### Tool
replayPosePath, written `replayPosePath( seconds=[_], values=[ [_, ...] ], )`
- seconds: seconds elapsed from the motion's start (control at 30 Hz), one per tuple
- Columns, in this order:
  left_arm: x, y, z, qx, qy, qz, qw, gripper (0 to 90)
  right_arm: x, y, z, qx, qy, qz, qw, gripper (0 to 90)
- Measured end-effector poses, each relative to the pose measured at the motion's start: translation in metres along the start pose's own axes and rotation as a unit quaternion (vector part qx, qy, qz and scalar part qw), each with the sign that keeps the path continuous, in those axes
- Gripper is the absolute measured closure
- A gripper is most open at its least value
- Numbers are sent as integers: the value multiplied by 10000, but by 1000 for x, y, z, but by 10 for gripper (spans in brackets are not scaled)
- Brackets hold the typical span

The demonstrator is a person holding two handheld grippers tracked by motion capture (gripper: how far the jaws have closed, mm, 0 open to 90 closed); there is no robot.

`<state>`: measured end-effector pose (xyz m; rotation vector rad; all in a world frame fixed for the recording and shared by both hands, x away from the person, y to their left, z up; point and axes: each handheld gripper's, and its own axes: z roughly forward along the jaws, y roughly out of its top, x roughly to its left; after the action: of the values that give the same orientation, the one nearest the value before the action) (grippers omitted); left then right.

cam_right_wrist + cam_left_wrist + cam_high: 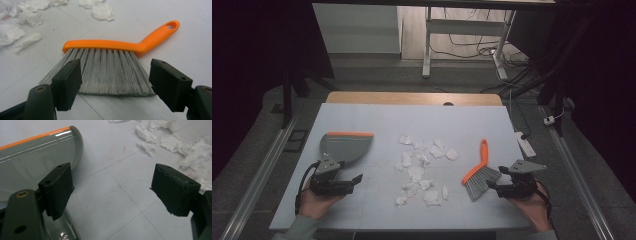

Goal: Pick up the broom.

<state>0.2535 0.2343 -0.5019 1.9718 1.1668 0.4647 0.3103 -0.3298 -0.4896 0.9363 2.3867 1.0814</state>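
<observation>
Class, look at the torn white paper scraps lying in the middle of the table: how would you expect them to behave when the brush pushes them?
The paper scraps look thin and crumpled, so they are probably very light and may scatter or flutter instead of sliding together. They are loose, separate pieces, so some will likely slip past the brush. Its bristles look long and soft, so they would probably bend.

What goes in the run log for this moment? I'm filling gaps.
left claw: open, by dustpan | right claw: open, facing brush | paper scraps: unswept
</observation>
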Motion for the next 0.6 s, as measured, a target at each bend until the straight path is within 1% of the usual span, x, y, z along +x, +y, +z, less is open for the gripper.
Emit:
replayPosePath(
  seconds=[0.1, 0.4, 0.6],
  values=[
    [0, 1, 0, -5, -8, -2, 10000, 180, 1, 0, 0, 18, -27, -49, 10000, 253],
    [0, 1, 2, -17, 11, 11, 10000, 179, 3, 0, 1, 70, -42, -84, 9999, 251],
    [0, 2, 2, -49, 7, 23, 10000, 179, 4, -1, -1, 27, -76, -39, 10000, 253]
  ],
)
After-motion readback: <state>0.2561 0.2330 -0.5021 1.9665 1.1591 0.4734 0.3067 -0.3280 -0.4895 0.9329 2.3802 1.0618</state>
